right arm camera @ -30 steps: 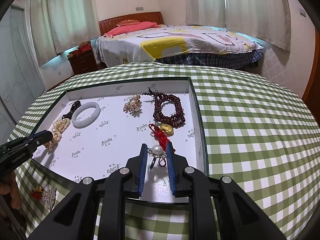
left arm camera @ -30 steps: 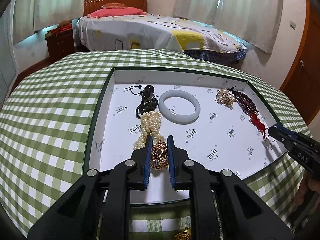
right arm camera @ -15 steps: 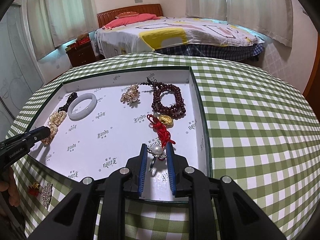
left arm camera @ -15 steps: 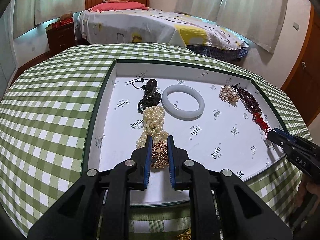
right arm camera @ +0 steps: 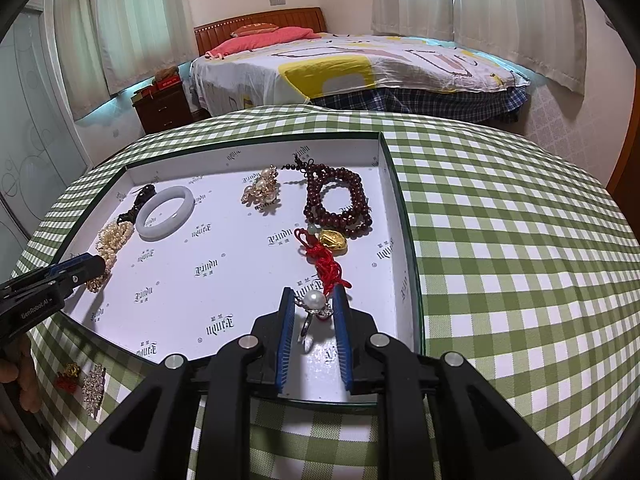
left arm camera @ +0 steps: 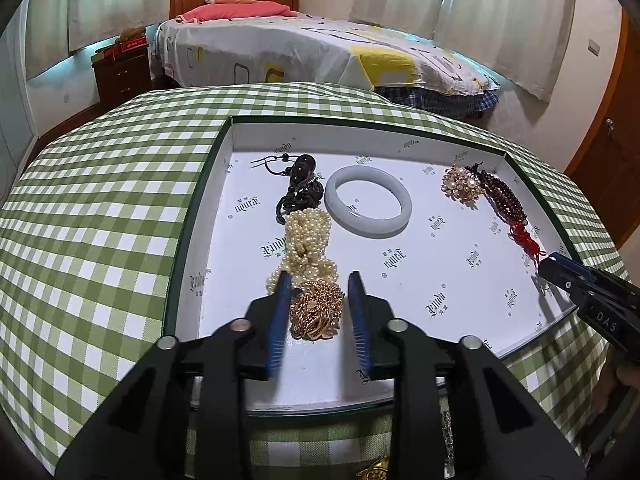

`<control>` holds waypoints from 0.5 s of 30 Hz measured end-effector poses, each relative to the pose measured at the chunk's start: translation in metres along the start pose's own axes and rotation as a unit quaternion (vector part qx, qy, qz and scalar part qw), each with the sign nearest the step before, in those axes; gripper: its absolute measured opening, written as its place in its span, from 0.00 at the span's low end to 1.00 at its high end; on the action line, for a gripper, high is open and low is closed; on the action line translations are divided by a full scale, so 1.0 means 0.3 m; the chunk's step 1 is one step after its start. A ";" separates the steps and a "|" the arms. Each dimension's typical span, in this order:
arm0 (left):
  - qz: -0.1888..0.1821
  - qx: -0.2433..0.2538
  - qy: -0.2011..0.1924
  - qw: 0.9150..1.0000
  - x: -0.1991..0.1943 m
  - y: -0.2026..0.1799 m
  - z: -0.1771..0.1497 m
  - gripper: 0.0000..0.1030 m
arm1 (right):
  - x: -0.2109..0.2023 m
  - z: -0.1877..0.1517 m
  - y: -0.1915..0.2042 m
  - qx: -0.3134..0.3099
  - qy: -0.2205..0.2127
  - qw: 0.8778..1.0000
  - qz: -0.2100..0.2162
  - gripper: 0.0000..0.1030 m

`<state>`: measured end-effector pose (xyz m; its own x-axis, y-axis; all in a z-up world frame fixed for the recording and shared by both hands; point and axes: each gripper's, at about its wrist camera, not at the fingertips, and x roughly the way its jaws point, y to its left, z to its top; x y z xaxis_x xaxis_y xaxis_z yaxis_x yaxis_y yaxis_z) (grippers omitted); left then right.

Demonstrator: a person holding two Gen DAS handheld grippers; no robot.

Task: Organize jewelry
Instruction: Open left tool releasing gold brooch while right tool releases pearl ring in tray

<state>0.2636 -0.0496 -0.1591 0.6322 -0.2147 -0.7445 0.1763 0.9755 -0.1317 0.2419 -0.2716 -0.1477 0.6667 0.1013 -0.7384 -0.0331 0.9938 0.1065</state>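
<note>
Left gripper [left arm camera: 318,284] is standing over the near-left part of the white-lined tray [left arm camera: 200,208], its jaws having just been opening; the gold brooch [left arm camera: 316,312] is lying between the pads, clear of both, touching the pearl strand [left arm camera: 306,240]. Toward centre, a white bangle [left arm camera: 368,200] is resting flat, with a pearl cluster [right arm camera: 262,190] and dark red bead loops [right arm camera: 338,202] further right. Right gripper [right arm camera: 314,304] is holding a pearl ring [right arm camera: 314,306] narrowly between its pads at the tray's near-right corner.

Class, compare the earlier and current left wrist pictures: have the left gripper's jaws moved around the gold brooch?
Yes. The left gripper has just been opening; its fingers now stand clear of the gold brooch lying on the tray.
</note>
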 end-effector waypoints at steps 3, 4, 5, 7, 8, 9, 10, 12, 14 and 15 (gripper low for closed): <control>-0.002 0.001 0.000 1.000 0.000 -0.001 0.000 0.30 | -0.002 0.000 0.002 0.001 -0.002 1.000 0.001 0.27; -0.003 0.002 0.000 1.000 -0.002 -0.004 0.000 0.33 | -0.003 0.002 0.005 0.000 -0.003 1.000 0.000 0.29; -0.004 0.005 -0.001 1.000 -0.002 -0.007 0.000 0.34 | -0.003 0.003 0.007 -0.001 -0.004 1.000 0.001 0.30; -0.004 0.010 -0.004 1.000 -0.005 -0.016 0.000 0.40 | -0.004 0.004 0.007 -0.001 -0.004 1.000 0.001 0.31; -0.005 0.013 -0.006 1.000 -0.007 -0.021 -0.001 0.41 | -0.005 0.004 0.006 -0.001 -0.004 1.000 0.002 0.31; -0.006 0.015 -0.007 1.000 -0.008 -0.026 -0.001 0.43 | -0.005 0.004 0.007 -0.001 -0.004 1.000 0.002 0.31; -0.005 0.016 -0.007 1.000 -0.007 -0.031 0.000 0.44 | -0.007 0.004 0.005 0.000 -0.004 1.000 0.003 0.31; -0.007 0.017 -0.007 1.000 -0.008 -0.035 0.000 0.45 | -0.007 0.004 0.005 0.000 -0.005 1.000 0.003 0.32; -0.008 0.017 -0.008 1.000 -0.009 -0.039 -0.002 0.47 | -0.009 0.005 0.004 0.000 -0.005 1.000 0.003 0.34; -0.008 0.018 -0.009 1.000 -0.011 -0.041 -0.003 0.49 | -0.010 0.005 0.005 0.000 -0.006 1.000 0.003 0.35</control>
<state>0.2588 -0.0609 -0.1556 0.6426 -0.2308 -0.7306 0.2126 0.9698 -0.1194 0.2411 -0.2705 -0.1443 0.6751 0.1074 -0.7299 -0.0377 0.9931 0.1113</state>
